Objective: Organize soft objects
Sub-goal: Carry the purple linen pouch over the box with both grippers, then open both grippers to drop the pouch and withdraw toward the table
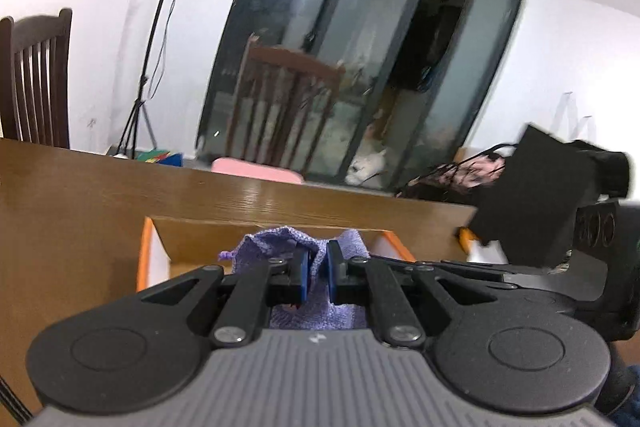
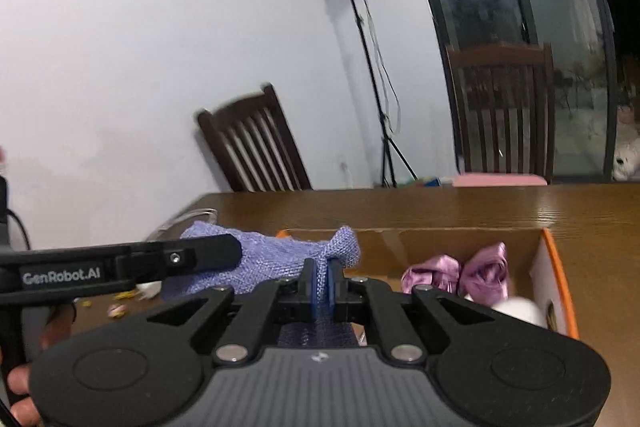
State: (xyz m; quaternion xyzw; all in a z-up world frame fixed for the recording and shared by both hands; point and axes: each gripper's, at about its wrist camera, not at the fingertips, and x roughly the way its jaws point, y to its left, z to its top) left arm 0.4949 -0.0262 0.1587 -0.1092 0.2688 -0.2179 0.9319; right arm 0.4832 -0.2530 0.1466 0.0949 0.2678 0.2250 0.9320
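The right gripper (image 2: pixel 322 277) is clamped tight on a bunched fold of the lilac knitted cloth (image 2: pixel 264 259), held above the wooden table (image 2: pixel 440 207). Left gripper (image 2: pixel 208 253) reaches in from the left onto the same cloth. Right of them, the cardboard box (image 2: pixel 554 275) holds shiny purple fabric (image 2: pixel 460 273).

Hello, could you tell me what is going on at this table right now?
A person is holding a lavender knitted cloth with two handheld tongs. The left tongs and the right tongs are each shut on a bunched part of it, and it hangs above an open cardboard box on the wooden table. The box already holds shiny purple satin fabric. The cloth does not look lowered into it yet.
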